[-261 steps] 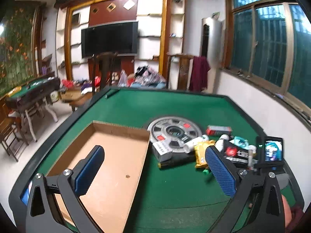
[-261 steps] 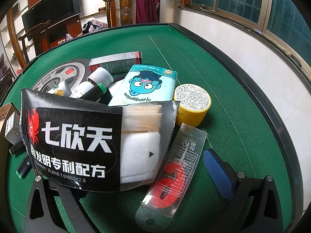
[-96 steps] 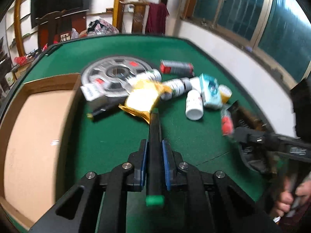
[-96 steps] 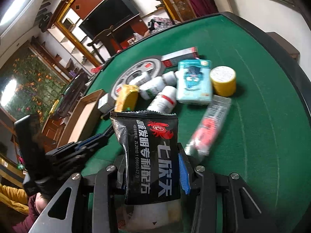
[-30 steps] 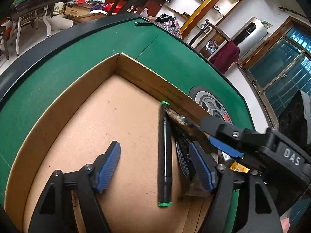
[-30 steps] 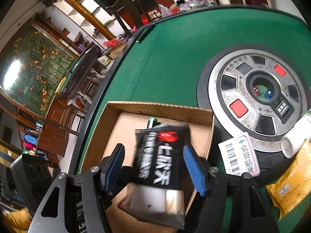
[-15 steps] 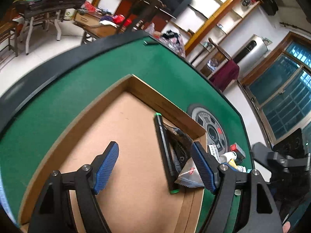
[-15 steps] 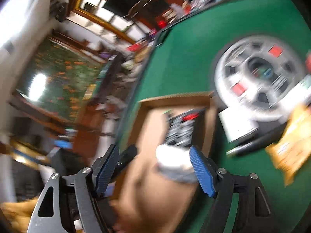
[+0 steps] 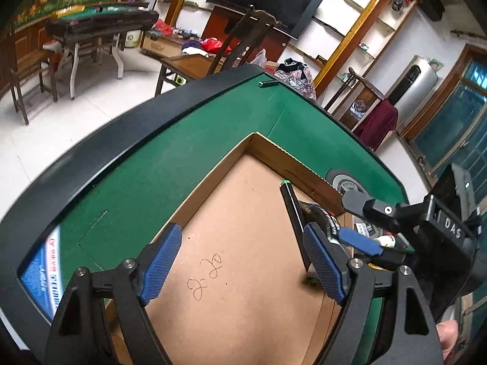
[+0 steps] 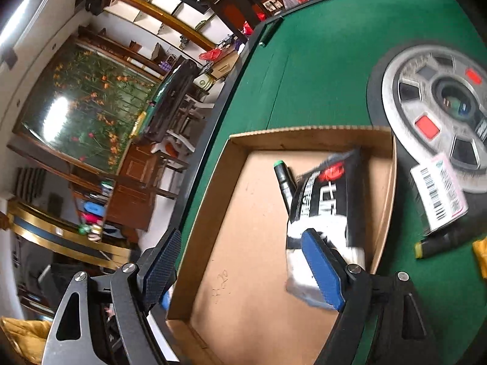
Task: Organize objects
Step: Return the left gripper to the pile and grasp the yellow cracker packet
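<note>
Where green felt table (image 9: 170, 164) ends — white floor (image 9: 88, 106).

The black housing of the right-hand gripper (image 9: 450, 234) carries the white letters "DAS". The black plastic sachet (image 10: 330, 200) in the cardboard tray shows a red emblem and white characters, too blurred to read. The white label (image 10: 438, 194) bears a barcode with illegible digits.

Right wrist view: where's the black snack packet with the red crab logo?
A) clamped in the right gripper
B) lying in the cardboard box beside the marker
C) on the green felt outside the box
B: the black snack packet with the red crab logo lies in the shallow cardboard box beside the black green-capped marker; the right gripper is open.
</note>
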{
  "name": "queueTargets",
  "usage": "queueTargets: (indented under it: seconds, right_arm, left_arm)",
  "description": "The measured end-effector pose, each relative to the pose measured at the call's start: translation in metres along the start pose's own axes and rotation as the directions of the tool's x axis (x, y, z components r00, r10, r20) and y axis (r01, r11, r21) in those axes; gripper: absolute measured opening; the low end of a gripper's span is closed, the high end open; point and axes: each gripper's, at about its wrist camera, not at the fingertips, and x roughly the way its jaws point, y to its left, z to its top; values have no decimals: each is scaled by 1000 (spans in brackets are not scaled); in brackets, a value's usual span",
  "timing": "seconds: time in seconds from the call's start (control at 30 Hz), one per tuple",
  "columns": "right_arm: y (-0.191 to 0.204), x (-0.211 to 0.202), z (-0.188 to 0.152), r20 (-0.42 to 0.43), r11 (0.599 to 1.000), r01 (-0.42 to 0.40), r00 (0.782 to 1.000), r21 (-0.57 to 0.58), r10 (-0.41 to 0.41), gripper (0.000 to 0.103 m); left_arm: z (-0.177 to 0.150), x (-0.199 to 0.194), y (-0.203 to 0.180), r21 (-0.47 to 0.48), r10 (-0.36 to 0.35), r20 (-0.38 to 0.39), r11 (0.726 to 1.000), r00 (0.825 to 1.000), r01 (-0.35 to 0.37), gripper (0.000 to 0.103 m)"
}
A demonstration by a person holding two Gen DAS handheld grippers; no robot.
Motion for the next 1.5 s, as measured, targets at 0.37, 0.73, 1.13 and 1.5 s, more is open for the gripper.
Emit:
queueTargets:
  seconds: [0.37, 0.73, 1.13, 1.5]
  right_arm:
    - [11, -69, -19, 137, 991, 77, 989, -109, -62, 87]
    - [11, -194, -58, 555, 819, 533, 756, -213, -347, 103]
    - [-171, -249, -58, 483, 844, 482, 696, 234, -532, 103]
    - [-207, -261, -61, 489, 885, 368, 738, 285, -465, 103]
  left_arm:
    - [-21, -46, -48, 216, 129, 163, 963, 978, -163, 90]
    - [-33, -46, -92, 315, -8, 102, 949, 995, -25, 91]
    - [-76, 2, -179, 464, -108, -60, 877, 992, 123, 91]
    - [-116, 100, -274, 692, -1, -86, 719, 996, 60, 91]
